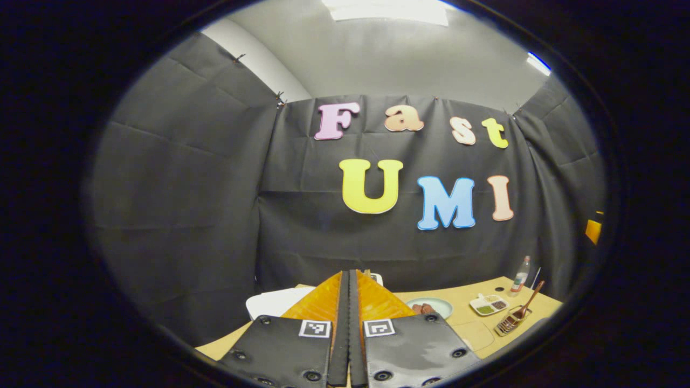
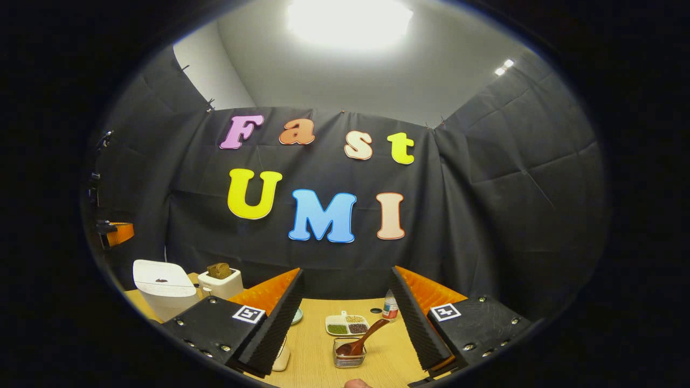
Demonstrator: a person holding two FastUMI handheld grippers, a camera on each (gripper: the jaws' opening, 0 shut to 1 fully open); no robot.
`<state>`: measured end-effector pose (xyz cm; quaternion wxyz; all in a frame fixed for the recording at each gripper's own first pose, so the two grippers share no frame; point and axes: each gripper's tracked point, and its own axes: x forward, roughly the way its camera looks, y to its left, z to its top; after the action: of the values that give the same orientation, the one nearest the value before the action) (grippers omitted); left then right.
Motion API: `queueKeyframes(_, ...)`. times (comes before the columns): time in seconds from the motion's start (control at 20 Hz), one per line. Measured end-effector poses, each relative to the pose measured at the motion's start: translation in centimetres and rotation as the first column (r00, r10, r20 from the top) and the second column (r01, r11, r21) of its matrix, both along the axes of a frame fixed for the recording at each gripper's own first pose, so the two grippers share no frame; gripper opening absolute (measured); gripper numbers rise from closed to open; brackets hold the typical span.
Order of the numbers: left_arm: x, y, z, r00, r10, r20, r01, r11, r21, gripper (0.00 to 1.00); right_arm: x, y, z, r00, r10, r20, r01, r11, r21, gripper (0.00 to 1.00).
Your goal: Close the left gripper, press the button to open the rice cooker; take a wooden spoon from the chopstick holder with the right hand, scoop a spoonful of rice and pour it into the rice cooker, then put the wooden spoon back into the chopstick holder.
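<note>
Holding my left gripper [image 1: 349,323] fully closed on nothing; my right gripper [image 2: 345,318] gapes wide, empty. Wooden spoon [image 2: 360,340] leans in the chopstick holder [image 2: 349,358] mid-desk [image 2: 318,345]; white rice cooker [image 2: 164,288] sits at the left edge.

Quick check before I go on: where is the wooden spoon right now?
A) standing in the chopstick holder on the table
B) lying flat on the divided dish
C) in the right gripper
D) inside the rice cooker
A: in the right gripper view the wooden spoon leans in the chopstick holder on the table, ahead of the open right gripper, whose fingers hold nothing.
</note>
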<state>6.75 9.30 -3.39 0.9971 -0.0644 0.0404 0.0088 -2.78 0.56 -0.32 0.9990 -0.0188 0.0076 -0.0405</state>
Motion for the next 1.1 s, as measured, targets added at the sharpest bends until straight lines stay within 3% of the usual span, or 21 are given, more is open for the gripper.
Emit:
queueKeyframes(0.6,6.2,1.1,-12.0,0.971,-0.060,-0.232,0.051,0.998,-0.043,0.09,-1.1,-0.9,-0.9,0.996,-0.081,-0.045,0.079,0.996,-0.047,0.96)
queueKeyframes(1.1,7.3,1.0,-18.1,0.933,-0.071,-0.352,0.064,0.997,-0.033,0.09,-1.8,-1.4,-1.2,0.992,-0.110,-0.062,0.105,0.991,-0.078,0.96)
